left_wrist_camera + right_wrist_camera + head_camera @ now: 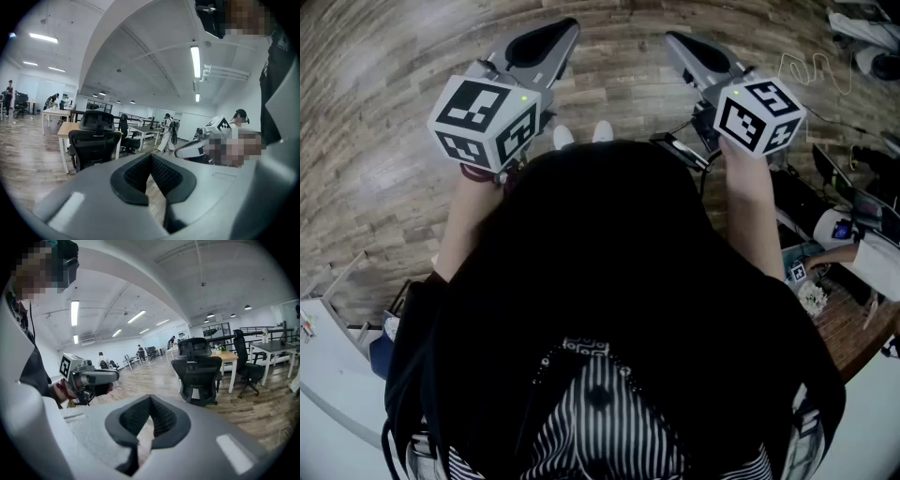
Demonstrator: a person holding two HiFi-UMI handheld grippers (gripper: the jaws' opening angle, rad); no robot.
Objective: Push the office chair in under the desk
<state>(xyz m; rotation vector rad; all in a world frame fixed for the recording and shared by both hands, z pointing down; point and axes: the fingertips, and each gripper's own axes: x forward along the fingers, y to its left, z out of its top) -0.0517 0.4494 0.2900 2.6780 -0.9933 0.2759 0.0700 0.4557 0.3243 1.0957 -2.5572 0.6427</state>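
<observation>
A black office chair [93,140] stands some way off on the wooden floor, in front of a light wooden desk [64,129]. The right gripper view shows the same chair [199,373] with its back towards me, and the desk [226,356] behind it. My left gripper [567,26] and right gripper [673,39] are held up side by side over the floor, both shut with nothing between the jaws. The left gripper [151,157] and the right gripper [150,399] both point towards the chair, well short of it. Neither touches it.
Rows of other desks and chairs [248,366] fill the open office, with people [168,133] standing farther back. In the head view a cluttered brown desk [848,323] is at my right and a white table [328,375] at my lower left.
</observation>
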